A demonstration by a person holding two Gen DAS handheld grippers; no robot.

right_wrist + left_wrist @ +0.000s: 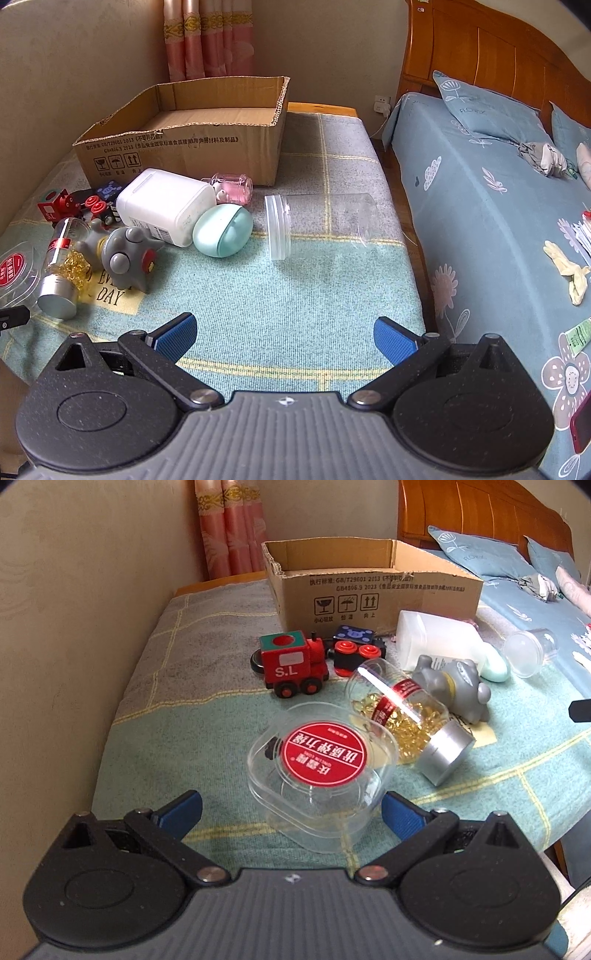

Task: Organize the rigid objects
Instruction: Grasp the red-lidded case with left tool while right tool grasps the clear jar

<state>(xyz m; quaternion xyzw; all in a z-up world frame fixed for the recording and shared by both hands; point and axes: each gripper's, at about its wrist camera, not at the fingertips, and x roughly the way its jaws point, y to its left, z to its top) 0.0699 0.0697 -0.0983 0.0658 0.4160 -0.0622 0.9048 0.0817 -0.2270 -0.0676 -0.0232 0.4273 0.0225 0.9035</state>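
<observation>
In the left wrist view the right tool point(580, 710) shows only as a black tip cut by the frame's edge, so its jaws cannot be read there. The grey toy point(456, 685) hides part of the white bottle point(436, 638). A red object point(583, 424) at the right wrist view's edge is cropped and cannot be identified. The small print on the cardboard box point(177, 144) is unreadable.
</observation>
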